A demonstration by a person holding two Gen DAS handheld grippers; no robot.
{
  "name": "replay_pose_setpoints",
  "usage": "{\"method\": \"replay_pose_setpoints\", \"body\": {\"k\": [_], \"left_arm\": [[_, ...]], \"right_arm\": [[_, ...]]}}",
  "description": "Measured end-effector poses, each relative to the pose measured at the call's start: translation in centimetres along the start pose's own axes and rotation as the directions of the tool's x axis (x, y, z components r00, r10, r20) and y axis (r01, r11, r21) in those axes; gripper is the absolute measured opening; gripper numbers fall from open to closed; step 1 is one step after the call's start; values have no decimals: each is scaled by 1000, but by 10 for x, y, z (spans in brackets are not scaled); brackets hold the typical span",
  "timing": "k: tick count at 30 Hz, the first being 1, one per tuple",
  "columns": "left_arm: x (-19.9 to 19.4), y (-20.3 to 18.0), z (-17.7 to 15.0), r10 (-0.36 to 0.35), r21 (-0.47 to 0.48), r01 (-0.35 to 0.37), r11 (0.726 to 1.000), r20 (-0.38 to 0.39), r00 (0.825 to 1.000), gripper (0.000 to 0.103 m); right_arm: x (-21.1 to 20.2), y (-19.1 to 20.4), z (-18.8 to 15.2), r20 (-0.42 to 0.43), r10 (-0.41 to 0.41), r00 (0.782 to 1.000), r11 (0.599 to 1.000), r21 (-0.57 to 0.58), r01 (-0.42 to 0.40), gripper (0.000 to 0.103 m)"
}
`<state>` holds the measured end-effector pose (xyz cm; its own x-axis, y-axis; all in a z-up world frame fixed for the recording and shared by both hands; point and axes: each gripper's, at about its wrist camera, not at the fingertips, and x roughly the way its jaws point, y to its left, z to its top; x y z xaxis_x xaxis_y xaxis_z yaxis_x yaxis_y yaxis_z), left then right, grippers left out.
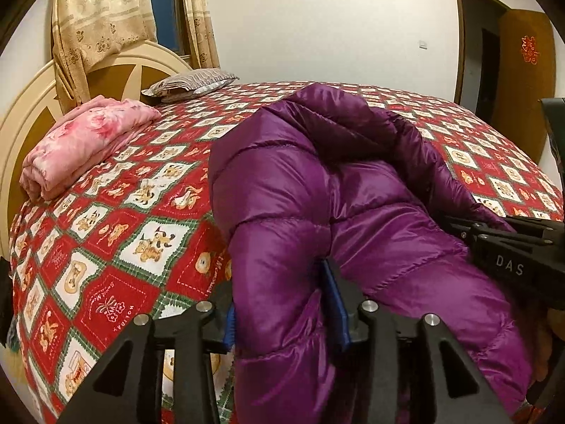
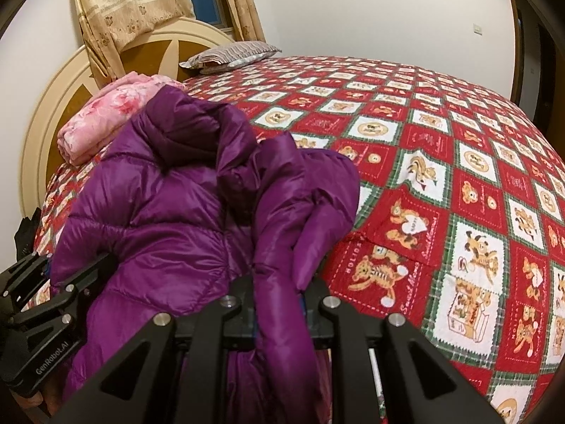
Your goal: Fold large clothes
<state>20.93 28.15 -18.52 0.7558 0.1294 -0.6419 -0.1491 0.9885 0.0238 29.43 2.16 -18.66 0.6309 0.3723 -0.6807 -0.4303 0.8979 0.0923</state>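
Two grippers are on one purple puffer jacket [image 1: 353, 194] and both have a fistful of it. In the left wrist view the left gripper [image 1: 286, 304] has its blue-padded fingers [image 1: 333, 296] clamped on a fat quilted fold, fabric bulging up between them. Over in the right wrist view the right gripper [image 2: 279, 312] is pinched tight on a narrower ridge of the same shiny purple cloth, which runs straight down through its fingers.

The jacket sits bunched in a puffy heap on the red patchwork bedspread [image 2: 441, 183], at the edge nearest the cameras, with its hood or collar part humped up toward the headboard [image 1: 21, 116]. From the left side, the right gripper's black frame [image 1: 512, 247] pokes in against the jacket's far flank; from the right side, the left gripper's frame [image 2: 46, 300] shows low beside the jacket.

Beyond the jacket, nearer the headboard, lies a folded pink floral blanket [image 1: 84, 141], apart from the purple heap. A striped pillow [image 2: 233, 54] rests right by the headboard, further along. Beige patterned curtains [image 1: 102, 17] hang behind the headboard, and a brown door [image 1: 522, 81] stands open across the room from it
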Motion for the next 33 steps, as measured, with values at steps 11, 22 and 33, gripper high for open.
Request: {"method": "replay_pose_setpoints", "body": {"k": [11,22,33], "left_arm": [[-11,7,2,84,-11,-84,996,3,996,68],[-180,21,18,170,-84,-154,985,244,955,89],[-241,21,7,170,-84,-150,985,333,927,90]], "right_arm": [[1,2,-1,-14,-51,999,999,-1,51,31],[-151,32,2,193,-133,972,990,-12,138,61],[-212,49,-9,300,-126,946,991,-14,137,66]]}}
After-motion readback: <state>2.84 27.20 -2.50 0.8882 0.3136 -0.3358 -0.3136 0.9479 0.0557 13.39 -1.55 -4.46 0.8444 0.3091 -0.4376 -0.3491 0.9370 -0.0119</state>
